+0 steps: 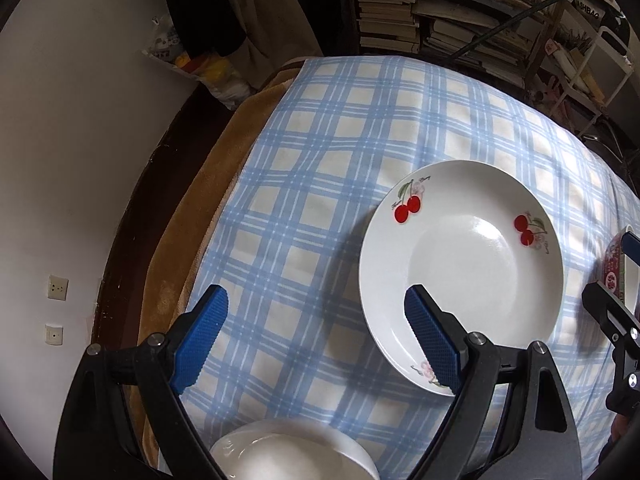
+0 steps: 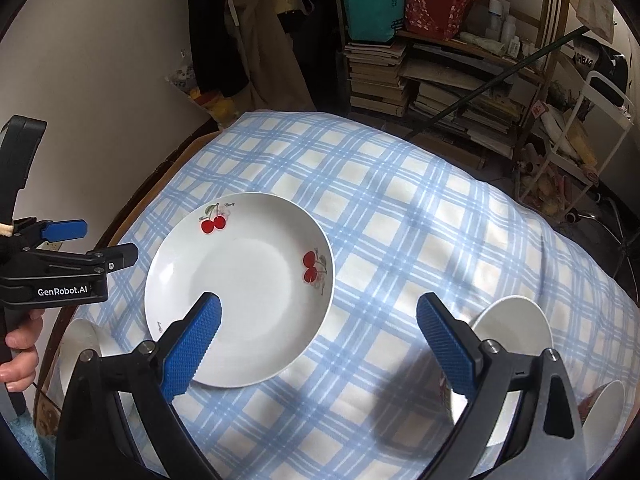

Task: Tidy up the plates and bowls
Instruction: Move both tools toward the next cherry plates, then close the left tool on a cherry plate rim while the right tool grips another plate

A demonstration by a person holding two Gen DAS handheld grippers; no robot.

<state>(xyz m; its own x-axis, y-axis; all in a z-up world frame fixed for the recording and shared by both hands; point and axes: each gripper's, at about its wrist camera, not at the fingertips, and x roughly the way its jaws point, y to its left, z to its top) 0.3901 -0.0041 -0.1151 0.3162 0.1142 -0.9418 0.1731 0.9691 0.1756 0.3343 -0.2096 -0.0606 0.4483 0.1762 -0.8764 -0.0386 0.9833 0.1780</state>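
A white deep plate with red cherries [image 1: 472,280] [image 2: 240,292] lies flat on the checked tablecloth. My left gripper [image 1: 316,306] hangs open over the cloth, its right finger above the plate's near-left rim, with nothing between the pads. A white bowl [image 1: 292,454] sits just beneath it at the table's near edge. My right gripper [image 2: 320,308] is also open and empty, with its left fingertip over the plate's near rim. Behind its right finger stands a white bowl with a red-patterned outside [image 2: 516,324]. From the right wrist view the left gripper [image 2: 108,242] appears at the left edge.
The blue-and-white checked tablecloth [image 2: 400,220] covers the table. Another bowl [image 2: 608,412] sits at the near right and a white one [image 2: 84,344] at the near left. A hand [image 2: 20,360] grips the left tool. Bookshelves [image 2: 440,80] and a white wall [image 1: 80,160] stand behind.
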